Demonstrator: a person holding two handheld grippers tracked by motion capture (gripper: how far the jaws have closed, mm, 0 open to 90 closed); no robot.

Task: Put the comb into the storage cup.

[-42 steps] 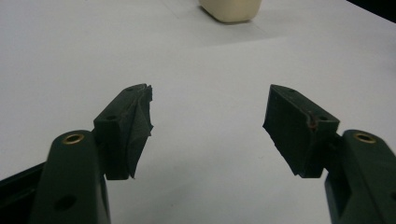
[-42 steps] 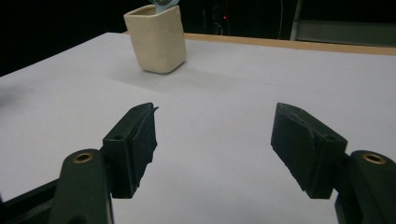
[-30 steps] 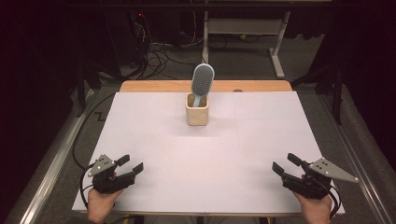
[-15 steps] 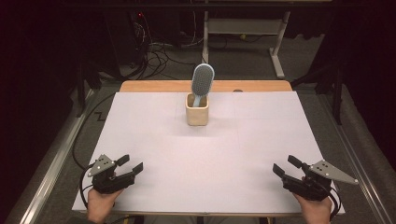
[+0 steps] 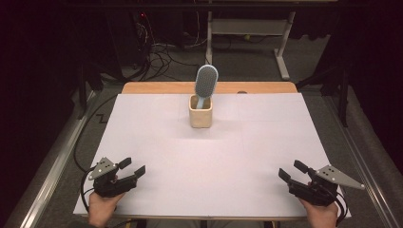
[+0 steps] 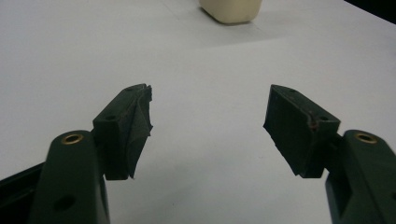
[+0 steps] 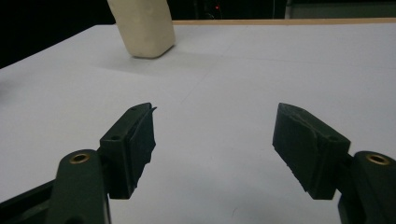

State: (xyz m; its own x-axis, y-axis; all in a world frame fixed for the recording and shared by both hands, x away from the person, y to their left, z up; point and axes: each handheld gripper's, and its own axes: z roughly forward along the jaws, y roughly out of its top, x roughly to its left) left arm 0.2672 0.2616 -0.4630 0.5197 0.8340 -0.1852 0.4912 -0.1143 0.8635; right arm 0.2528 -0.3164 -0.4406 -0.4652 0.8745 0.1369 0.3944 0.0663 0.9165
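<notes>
Two hand-held grippers rest at the near corners of a white table, facing a hairbrush standing in a cup.

The left gripper [image 5: 134,170] and right gripper [image 5: 291,171] each have their jaws spread wide with nothing between them, likely poised to start. Their black pads [image 6: 135,128] look rubbery and ragged at the edges. Well ahead of both sets of fingers, mid-table, a smooth, cream, square-sided cup [image 5: 200,111] holds a grey-blue oval brush [image 5: 206,82] upright, handle down, head leaning slightly, probably so it is easy to grasp.
</notes>
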